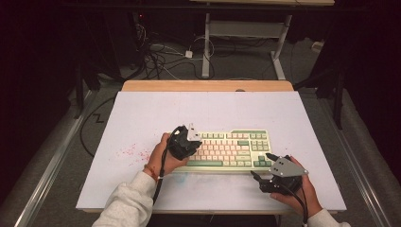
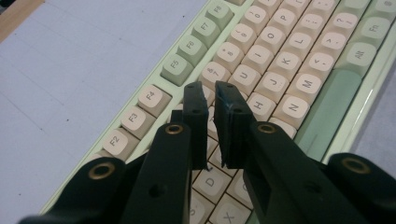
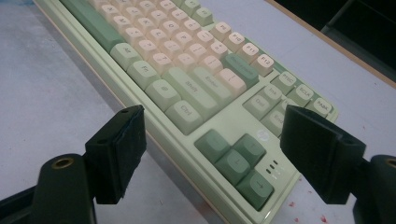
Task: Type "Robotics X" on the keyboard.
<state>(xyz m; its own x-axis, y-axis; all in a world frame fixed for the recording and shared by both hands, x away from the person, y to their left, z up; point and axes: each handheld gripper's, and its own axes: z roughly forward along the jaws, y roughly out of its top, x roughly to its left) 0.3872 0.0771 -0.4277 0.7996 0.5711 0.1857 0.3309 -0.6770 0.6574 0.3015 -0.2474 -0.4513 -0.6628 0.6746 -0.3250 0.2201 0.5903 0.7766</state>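
Dark floor and a tangle of cables lie beyond the far edge of the desk (image 1: pixel 142 118), whose pale top carries faint red specks toward its left side. A green and cream keyboard (image 1: pixel 231 149) lies on the desk right of centre, nearer the front edge than the far one, and squared to it.

From the high view, the left hand-held gripper (image 1: pixel 183 142) hangs over the keyboard's left end. Along its own view the left hand-held gripper (image 2: pixel 211 100) points down at the letter keys near the middle rows, its jaws almost together with only a narrow slit between them and nothing caught there; whether the tips touch a keycap I cannot tell. The right hand-held gripper (image 1: pixel 267 168) rests at the keyboard's front right corner, and in its own view the right hand-held gripper (image 3: pixel 212 135) stands with jaws wide apart, framing the arrow keys (image 3: pixel 236 158) without touching them.

The work looks like pressing keys with the left tips while the right waits. Next, the left tips probably need to come straight down on one keycap, centred so that neighbours stay untouched.
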